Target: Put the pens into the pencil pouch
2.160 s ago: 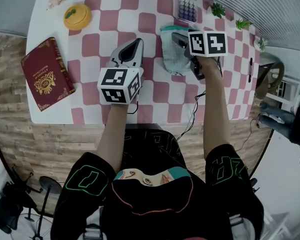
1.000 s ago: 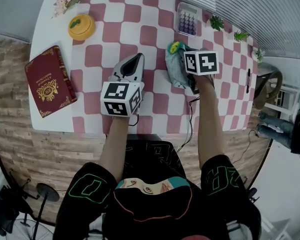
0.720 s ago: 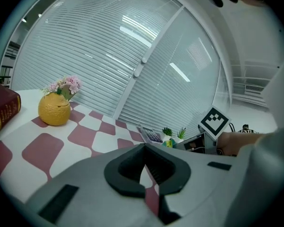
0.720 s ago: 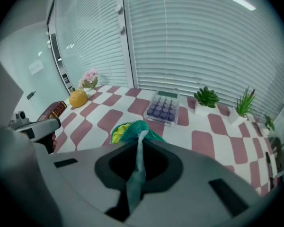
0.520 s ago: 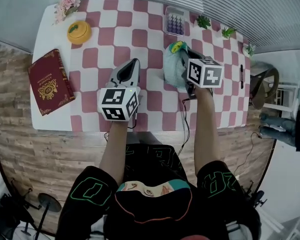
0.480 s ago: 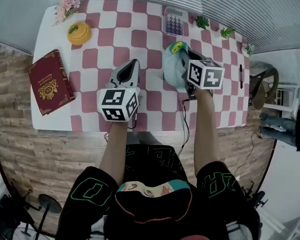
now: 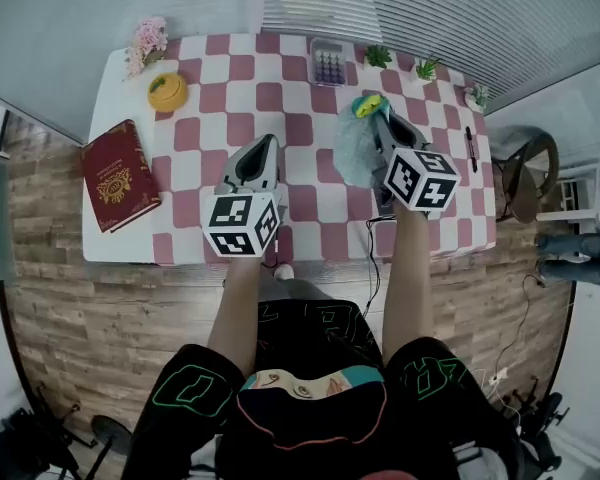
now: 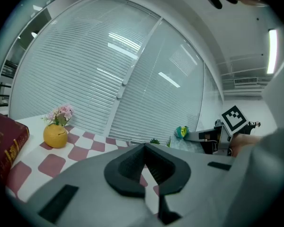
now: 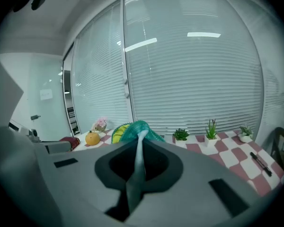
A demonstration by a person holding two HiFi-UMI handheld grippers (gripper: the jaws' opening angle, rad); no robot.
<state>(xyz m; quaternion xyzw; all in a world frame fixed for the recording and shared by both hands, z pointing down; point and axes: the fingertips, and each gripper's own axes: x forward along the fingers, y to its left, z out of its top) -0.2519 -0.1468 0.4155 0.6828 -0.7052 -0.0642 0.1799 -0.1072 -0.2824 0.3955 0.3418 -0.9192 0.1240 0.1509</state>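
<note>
As R gripper [image 7: 382, 126] lifts pouch [image 7: 352, 154] higher, L gripper [image 7: 263, 148] up — shut.

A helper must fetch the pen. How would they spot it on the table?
Find the pink-and-white checked table, then its right end. The pen lies flat near that edge: a thin black stick, unlike the upright green plants in white pots beyond it.
</note>
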